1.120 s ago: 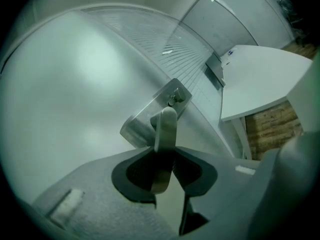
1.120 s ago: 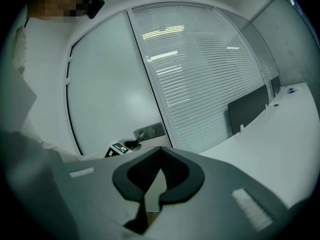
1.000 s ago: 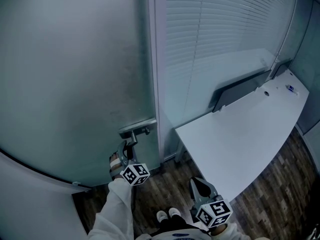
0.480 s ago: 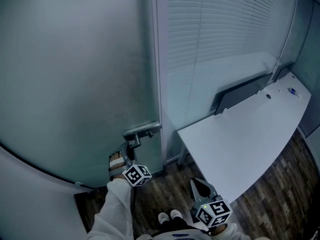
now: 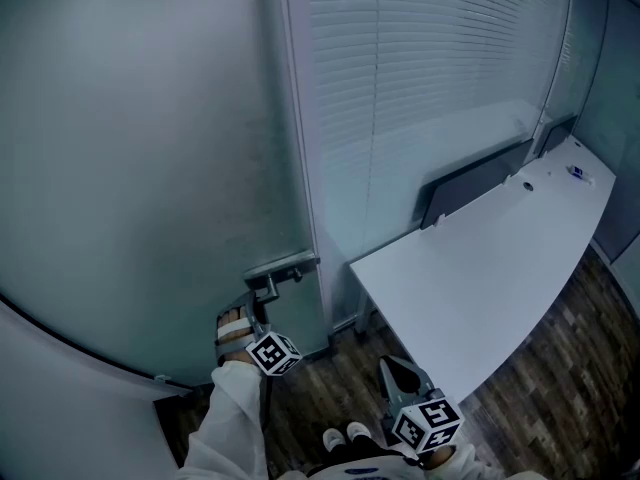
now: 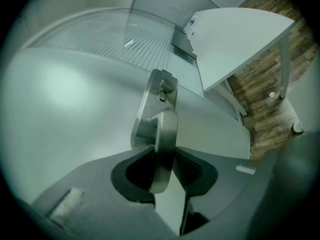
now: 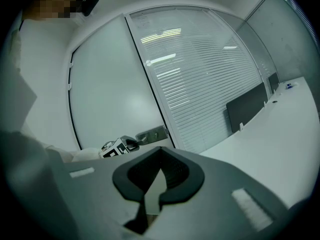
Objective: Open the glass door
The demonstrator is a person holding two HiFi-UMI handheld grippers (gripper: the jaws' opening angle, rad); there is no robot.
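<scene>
**Left gripper on the lever, door edge not yet clear of the frame**

The left gripper (image 6: 163, 170) has its jaws closed partway onto the metal lever handle (image 6: 165, 134). The lever runs straight down the gap between them, and the ribbed pads sit against its two flat sides. That looks like a grip chosen for turning, since holding the bar across its width lets a roll of the wrist carry it round. Just beyond the jaw tips the lever joins its steel lock plate (image 6: 150, 96), which is fixed near the edge of the frosted glass door (image 5: 140, 168).

From the head view, the door fills everything ahead and to the outer side of that gripper. Its edge lies against the pale frame post (image 5: 296, 118), so to my eye it is latched or barely freed. The next job is likely a swing of the panel, and the grip must not slip off the smooth bar.

The right gripper (image 5: 402, 372) hangs low beside the person, well apart from the handle. Its jaws are together on nothing, and it seems simply parked out of the door's way. Past it stand the slatted blinds (image 5: 430, 58) and a white desk (image 5: 480, 268).
</scene>
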